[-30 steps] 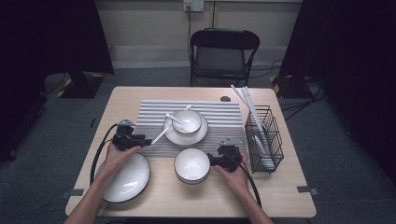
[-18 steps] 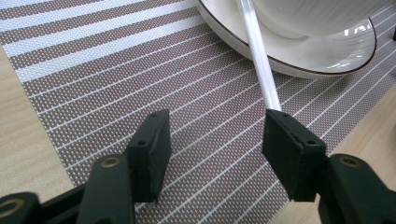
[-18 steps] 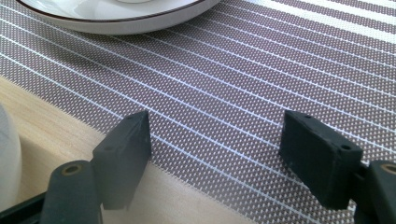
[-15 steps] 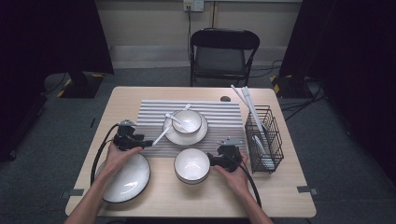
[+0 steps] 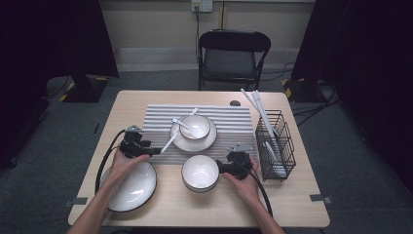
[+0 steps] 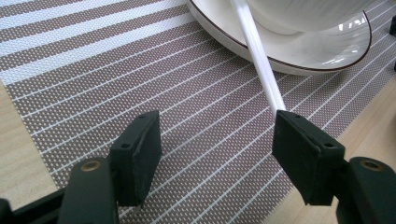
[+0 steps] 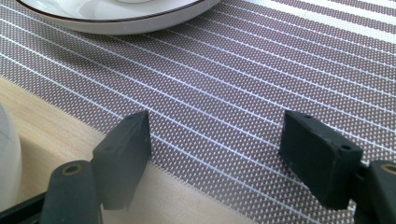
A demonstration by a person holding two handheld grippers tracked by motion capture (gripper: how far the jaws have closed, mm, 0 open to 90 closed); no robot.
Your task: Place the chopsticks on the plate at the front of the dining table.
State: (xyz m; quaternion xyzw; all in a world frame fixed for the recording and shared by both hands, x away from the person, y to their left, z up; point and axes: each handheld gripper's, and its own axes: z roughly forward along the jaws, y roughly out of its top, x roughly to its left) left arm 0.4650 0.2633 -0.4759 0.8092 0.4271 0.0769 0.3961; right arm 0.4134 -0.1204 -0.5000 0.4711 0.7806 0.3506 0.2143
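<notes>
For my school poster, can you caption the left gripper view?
Open left gripper over a striped mat, beside a white stick leaning on a plate.

glossy ceramic saucer (image 6: 299, 51) on woven matt placemat (image 6: 116, 79), wooden table (image 5: 292, 204).

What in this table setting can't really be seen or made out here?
- Rack contents: in the high view the wire rack screens them; too small to name.
- White stick's near end: in the left gripper view it runs behind a jaw of the left gripper.
- Saucer: cut off by the right gripper view's top edge.
</notes>
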